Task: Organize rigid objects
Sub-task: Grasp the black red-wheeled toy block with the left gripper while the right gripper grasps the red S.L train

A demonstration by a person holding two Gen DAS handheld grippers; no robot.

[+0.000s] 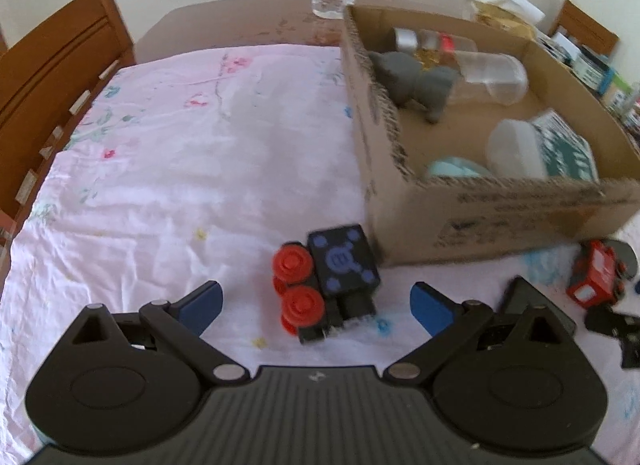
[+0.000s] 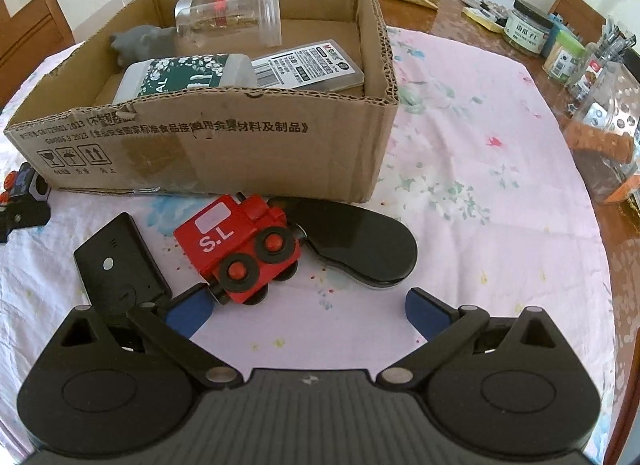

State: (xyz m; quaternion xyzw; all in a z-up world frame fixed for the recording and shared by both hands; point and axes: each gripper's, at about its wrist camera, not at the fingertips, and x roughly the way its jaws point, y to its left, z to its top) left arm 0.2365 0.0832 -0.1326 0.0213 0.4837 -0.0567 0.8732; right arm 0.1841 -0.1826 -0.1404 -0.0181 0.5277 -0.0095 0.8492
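My left hand-held gripper hangs spread wide over the surface, holding nothing. The black toy train with red wheels lies on its side between the two blue fingertips, touching neither, just beside the near left corner of the box.

My right hand-held gripper is spread wide too and grips nothing. The red train marked "S.L" lies tilted on the cloth just ahead of it, its rear end touching or nearly touching my left fingertip. A black remote lies to the left of the red train, and a glossy black case lies at its right, touching its front. All three sit just in front of the box's near wall.

Inside the box lie a clear jar, a green-labelled tub, a grey toy and a flat labelled pack.
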